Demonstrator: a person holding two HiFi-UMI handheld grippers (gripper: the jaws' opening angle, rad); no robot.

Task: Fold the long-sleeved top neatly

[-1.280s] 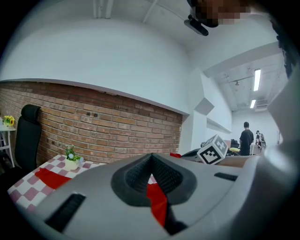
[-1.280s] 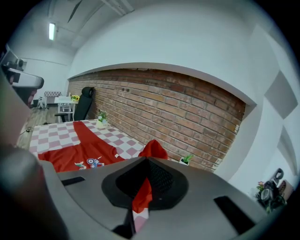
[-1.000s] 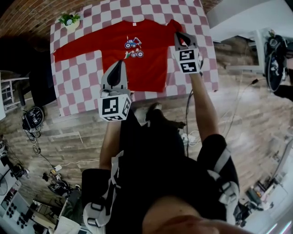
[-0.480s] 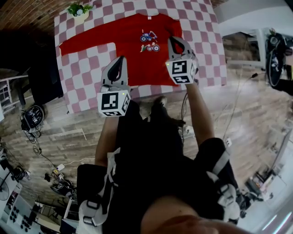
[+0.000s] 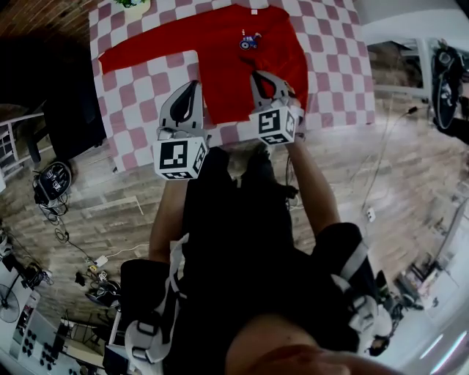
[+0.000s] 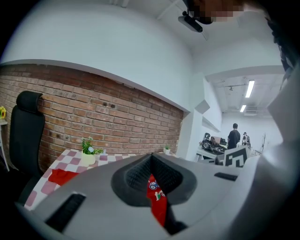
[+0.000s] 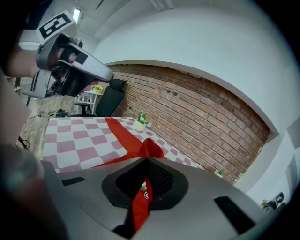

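While L gripper point(image 5: 192, 91) and R gripper point(image 5: 260, 79) hang side by side mid-frame over table's near edge, both sets of jaws are pinched tight on red fabric of long-sleeved top point(image 5: 242, 62). Top lies on checkered table point(image 5: 139, 95), upper centre of head view. Fabric peaks up at R jaws; one sleeve runs to upper left. Potted plant point(image 6: 88, 152) at far edge, brick wall point(image 6: 93, 112) behind.

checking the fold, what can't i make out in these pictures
top hem corners: head view, behind left tool and right tool
second sleeve: head view, not visible, folded under or behind right tool
plant: head view, cut by top edge
print: head view, too small
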